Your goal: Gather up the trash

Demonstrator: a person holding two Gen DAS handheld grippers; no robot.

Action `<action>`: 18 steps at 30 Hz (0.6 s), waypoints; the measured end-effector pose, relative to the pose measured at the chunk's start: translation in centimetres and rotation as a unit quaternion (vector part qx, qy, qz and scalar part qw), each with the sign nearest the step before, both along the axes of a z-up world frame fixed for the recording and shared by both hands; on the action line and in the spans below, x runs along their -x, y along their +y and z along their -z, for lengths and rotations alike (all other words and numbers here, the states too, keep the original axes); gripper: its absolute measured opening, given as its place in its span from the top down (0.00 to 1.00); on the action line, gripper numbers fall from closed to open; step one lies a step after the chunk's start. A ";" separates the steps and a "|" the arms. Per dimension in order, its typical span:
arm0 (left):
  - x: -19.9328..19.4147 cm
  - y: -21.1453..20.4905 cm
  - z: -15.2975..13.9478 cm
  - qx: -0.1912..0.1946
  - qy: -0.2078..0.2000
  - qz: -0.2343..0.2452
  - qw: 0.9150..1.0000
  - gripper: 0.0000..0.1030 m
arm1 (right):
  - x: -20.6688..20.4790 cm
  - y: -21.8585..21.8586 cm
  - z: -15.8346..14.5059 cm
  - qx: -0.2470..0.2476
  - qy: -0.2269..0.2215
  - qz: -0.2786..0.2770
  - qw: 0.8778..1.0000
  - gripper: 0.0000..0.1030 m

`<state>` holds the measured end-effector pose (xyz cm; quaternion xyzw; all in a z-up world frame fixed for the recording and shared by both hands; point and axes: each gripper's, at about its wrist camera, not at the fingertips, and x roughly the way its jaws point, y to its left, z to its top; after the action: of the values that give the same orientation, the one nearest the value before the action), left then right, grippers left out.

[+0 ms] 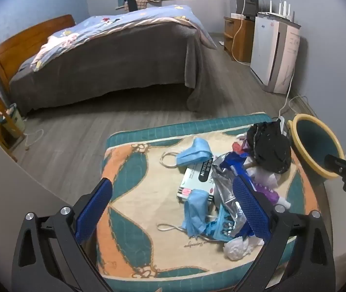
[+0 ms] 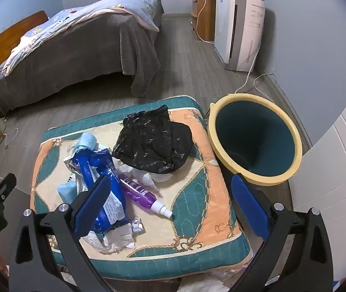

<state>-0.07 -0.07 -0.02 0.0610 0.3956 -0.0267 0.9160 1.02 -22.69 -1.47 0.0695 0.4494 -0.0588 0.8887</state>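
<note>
Trash lies piled on a patterned cushion (image 1: pixel 134 194) (image 2: pixel 197 194): a crumpled black plastic bag (image 1: pixel 270 148) (image 2: pixel 153 141), a blue and silver wrapper (image 1: pixel 224 177) (image 2: pixel 100 177), two blue face masks (image 1: pixel 195 154), a flat carton (image 1: pixel 195 180), a purple spray bottle (image 2: pixel 141 192) and white tissues (image 1: pixel 236 248) (image 2: pixel 114 241). A teal bin with a yellow rim (image 1: pixel 319 146) (image 2: pixel 255 141) stands beside the cushion's right side and looks empty. My left gripper (image 1: pixel 173 189) hovers open above the pile's near side. My right gripper (image 2: pixel 173 187) hangs open over the cushion, holding nothing.
A bed (image 1: pixel 114 56) with a grey cover fills the far left of the room. A white appliance (image 1: pixel 275 56) and a wooden cabinet (image 1: pixel 236 39) stand along the right wall, with cables (image 2: pixel 248 80) trailing across the wood floor. A wooden nightstand (image 1: pixel 0 126) sits at far left.
</note>
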 end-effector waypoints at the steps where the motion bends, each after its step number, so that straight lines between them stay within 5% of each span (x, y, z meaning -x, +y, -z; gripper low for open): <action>1: 0.0 0.0 0.0 -0.001 -0.001 0.001 1.000 0.05 | 0.0 0.1 0.0 0.000 0.000 0.000 1.000 0.06; 18: -0.3 -0.3 -0.1 -0.005 0.001 0.000 1.000 0.05 | -0.4 0.1 0.0 0.020 0.000 0.004 1.000 0.06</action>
<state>0.24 -0.35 0.11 0.0654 0.3966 -0.0248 0.9153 1.46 -22.57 -1.47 0.0533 0.4474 -0.0718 0.8898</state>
